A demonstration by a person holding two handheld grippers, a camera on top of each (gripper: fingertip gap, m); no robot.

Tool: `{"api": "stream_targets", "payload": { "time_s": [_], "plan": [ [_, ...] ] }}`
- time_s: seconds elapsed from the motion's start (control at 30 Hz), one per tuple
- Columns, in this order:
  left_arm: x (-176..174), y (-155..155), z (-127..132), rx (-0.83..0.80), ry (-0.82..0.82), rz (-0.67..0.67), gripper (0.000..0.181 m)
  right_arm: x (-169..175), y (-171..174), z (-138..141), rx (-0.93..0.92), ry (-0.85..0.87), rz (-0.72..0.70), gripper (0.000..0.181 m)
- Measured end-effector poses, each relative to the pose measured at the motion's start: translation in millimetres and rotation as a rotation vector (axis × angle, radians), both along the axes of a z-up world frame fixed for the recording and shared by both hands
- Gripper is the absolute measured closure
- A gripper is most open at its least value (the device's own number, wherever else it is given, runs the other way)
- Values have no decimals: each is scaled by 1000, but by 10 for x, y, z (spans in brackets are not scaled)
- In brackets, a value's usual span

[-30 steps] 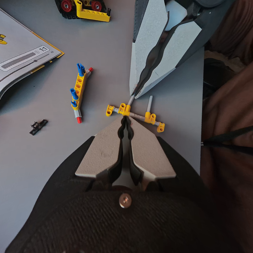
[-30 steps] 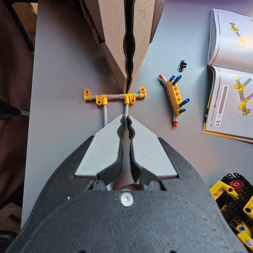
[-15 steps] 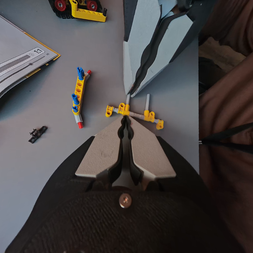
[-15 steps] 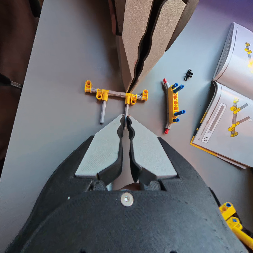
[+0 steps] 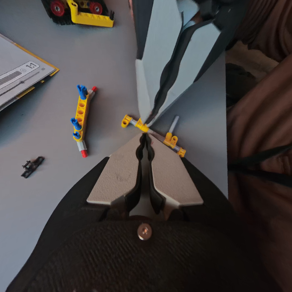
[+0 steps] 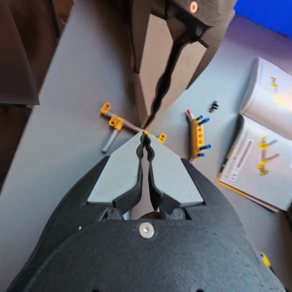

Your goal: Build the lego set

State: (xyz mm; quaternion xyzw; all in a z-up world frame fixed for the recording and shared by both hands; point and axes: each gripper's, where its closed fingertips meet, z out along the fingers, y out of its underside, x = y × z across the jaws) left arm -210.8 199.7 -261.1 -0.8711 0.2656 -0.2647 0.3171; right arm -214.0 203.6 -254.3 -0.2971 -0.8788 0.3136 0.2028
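Grey axle frame [image 5: 143, 127] with yellow connectors is pinched from both sides on the grey table [image 5: 102, 63] — left gripper [image 5: 144, 134] clamped on the inner connector, right gripper [image 6: 143, 134] now pressed right against it, the short axle it held a second ago no longer visible. That axle seems driven home, though blur hides it. Yellow beam with blue pins [image 5: 80, 117] lies apart.

The left gripper [image 5: 144, 134] has pale beige wedge fingers with wavy black pads on a ribbed black body. A silver screw [image 5: 144, 231] sits at six o'clock; the right gripper [image 6: 144, 136] has grey fingers.
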Motion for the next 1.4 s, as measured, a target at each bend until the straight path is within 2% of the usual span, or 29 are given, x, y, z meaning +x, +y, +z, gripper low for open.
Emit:
{"api": "stream_targets", "payload": {
  "time_s": [0.03,0.2,0.27,0.33,0.43,0.57,0.8,1.33,1.4],
  "plan": [
    [10,10,0,1,1,7,181,-11,23,-1,13,12,-9,181],
    [-26,7,6,-12,-15,25,181,42,112,144,-162,-32,-92,181],
    [-23,5,6,-11,-15,23,181,99,137,167,-207,-56,-119,170],
    [-24,5,7,-10,-14,24,181,199,209,91,-189,-95,-162,167],
    [-22,4,7,-14,-17,22,181,347,239,-37,-165,-113,-197,181],
    [-22,2,15,-26,-37,21,181,381,299,-64,-149,-92,-240,181],
    [-23,5,17,-26,-38,22,180,428,348,-68,-168,-96,-247,181],
    [69,9,11,-56,-62,-24,181,350,196,-77,-192,-74,-179,181],
    [99,25,8,-53,-56,-30,181,341,177,-80,-147,-67,-159,181]
  ]
}}
